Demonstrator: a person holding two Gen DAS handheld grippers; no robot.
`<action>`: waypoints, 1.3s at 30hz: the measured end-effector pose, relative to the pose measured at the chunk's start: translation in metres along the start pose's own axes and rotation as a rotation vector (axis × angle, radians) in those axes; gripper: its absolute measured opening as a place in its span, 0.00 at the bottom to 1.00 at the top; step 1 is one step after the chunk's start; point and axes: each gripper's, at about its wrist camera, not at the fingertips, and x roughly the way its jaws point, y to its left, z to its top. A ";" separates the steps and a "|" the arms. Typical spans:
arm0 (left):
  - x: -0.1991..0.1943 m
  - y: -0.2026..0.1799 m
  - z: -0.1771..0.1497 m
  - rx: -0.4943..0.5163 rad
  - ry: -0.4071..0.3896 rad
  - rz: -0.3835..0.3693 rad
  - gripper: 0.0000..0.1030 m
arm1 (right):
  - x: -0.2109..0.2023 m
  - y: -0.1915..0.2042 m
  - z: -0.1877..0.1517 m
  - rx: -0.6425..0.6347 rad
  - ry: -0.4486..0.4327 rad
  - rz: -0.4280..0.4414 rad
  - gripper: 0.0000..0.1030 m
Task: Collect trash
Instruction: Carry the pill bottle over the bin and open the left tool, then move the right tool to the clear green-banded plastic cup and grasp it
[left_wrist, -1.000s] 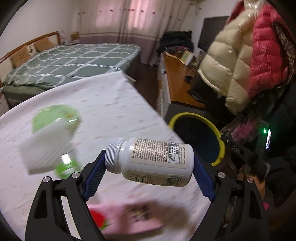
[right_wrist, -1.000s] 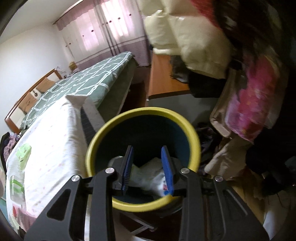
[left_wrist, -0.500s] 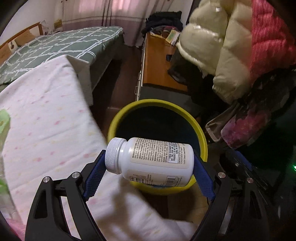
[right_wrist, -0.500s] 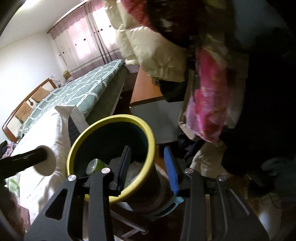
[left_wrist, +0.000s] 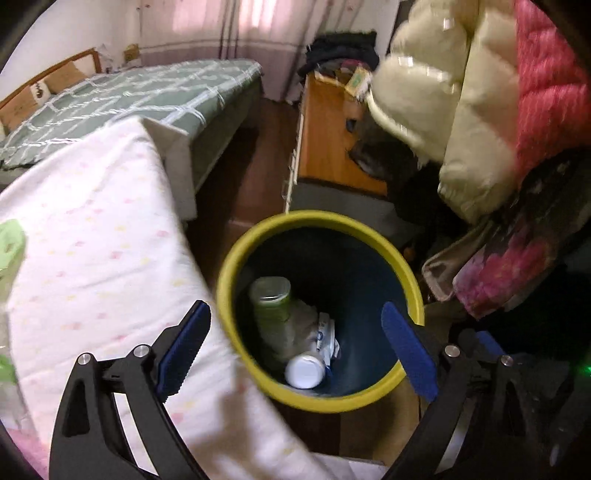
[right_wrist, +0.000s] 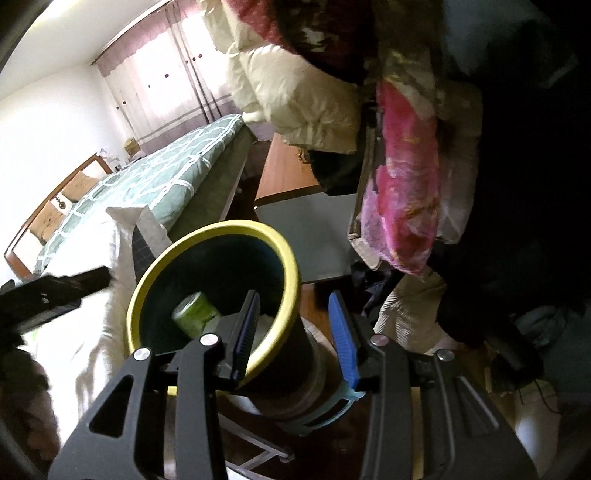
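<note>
Left wrist view: left gripper (left_wrist: 295, 347) jaws wide, just opened, empty, above bin (left_wrist: 369, 232).

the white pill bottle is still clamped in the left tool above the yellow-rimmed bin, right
Not quite. In the left wrist view the left tool stands open and empty above the yellow-rimmed bin; its jaws have just opened. The white pill bottle lies inside the bin.

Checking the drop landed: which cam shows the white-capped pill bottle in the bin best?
Left wrist. It looks down into the yellow-rimmed dark bin, and the white-capped pill bottle lies cap-up at the bottom beside the green can. In the right wrist view the bin's near wall and a finger hide the bottle; only the green can shows.
</note>
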 end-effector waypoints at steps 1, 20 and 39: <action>-0.015 0.006 -0.001 -0.013 -0.025 -0.003 0.90 | 0.000 0.004 -0.001 -0.007 0.002 0.004 0.37; -0.260 0.223 -0.124 -0.350 -0.368 0.429 0.95 | -0.026 0.177 -0.057 -0.333 0.106 0.290 0.40; -0.302 0.331 -0.220 -0.573 -0.403 0.506 0.95 | -0.056 0.348 -0.126 -0.642 0.202 0.493 0.41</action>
